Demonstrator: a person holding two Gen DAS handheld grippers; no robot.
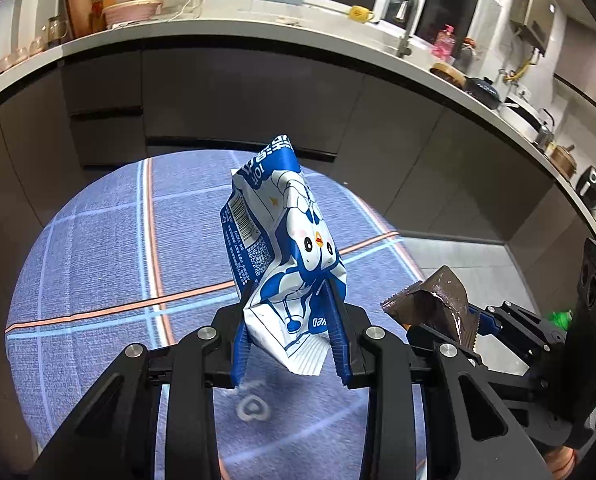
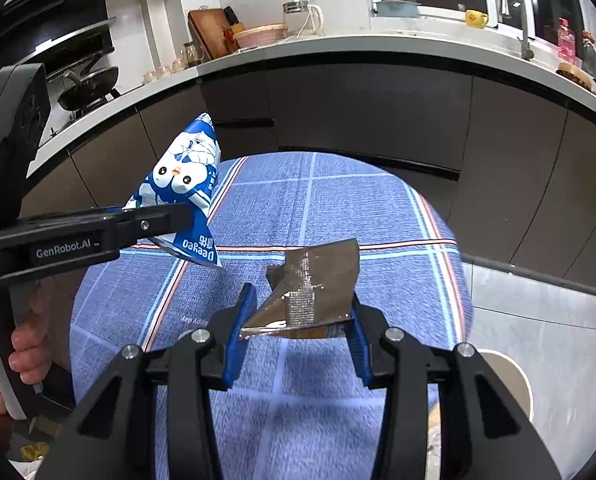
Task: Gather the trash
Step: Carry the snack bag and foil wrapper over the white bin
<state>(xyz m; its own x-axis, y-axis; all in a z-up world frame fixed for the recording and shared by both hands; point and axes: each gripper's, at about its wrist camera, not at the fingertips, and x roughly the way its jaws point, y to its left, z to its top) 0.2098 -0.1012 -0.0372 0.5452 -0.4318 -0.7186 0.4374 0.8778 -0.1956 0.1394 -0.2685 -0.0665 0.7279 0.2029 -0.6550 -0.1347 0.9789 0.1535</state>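
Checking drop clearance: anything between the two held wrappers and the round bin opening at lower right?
Nothing visible. The blue-and-white wrapper and the foil wrapper hang above the tablecloth; open floor lies between the cloth's edge and the bin rim.

Right tongs (image 2: 298, 320) clamping silver wrapper (image 2: 314, 288), left tongs (image 2: 177, 216) gripping blue packet (image 2: 181, 184), checked tablecloth (image 2: 378, 208)
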